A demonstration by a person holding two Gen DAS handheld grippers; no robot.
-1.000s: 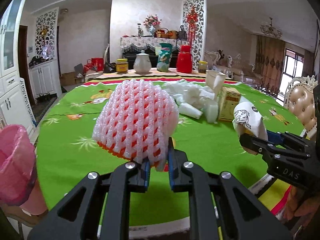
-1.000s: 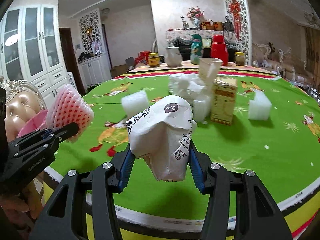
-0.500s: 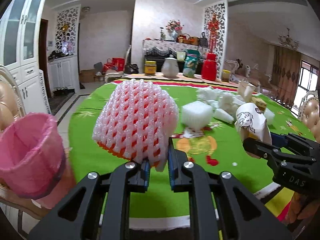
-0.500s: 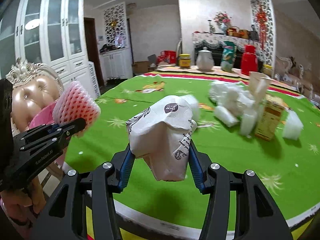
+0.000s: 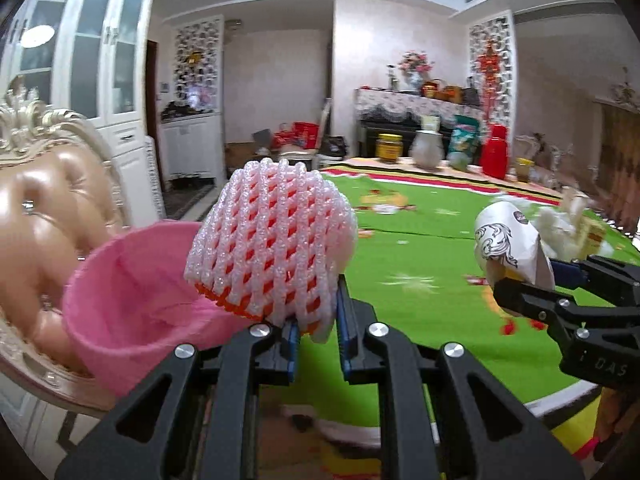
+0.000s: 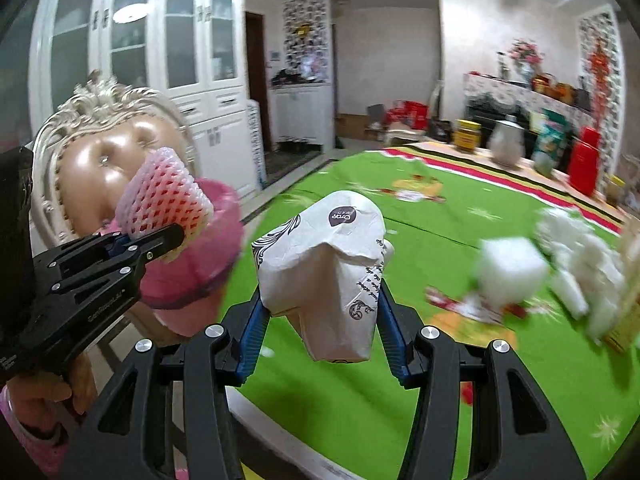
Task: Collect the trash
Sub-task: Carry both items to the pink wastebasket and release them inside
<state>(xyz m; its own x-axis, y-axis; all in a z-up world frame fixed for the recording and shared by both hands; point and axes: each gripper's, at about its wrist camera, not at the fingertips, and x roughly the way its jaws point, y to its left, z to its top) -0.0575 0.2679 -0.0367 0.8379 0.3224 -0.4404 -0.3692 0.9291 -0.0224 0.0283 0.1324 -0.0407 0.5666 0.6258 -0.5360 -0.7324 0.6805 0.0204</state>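
Green cartoon-printed counter lies behind. A white-and-orange foam fruit net, feather-light and squashy, is pinched at its rim by the left tool beside a pink-lined bin; a crumpled white paper cup, easily crushed, is clamped mid-body by the right tool.

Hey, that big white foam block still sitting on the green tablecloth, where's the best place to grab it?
Probably across two opposite flat sides of the white foam block, coming down from above: it looks boxy and stands apart from the white pile beside it. The view is blurred.
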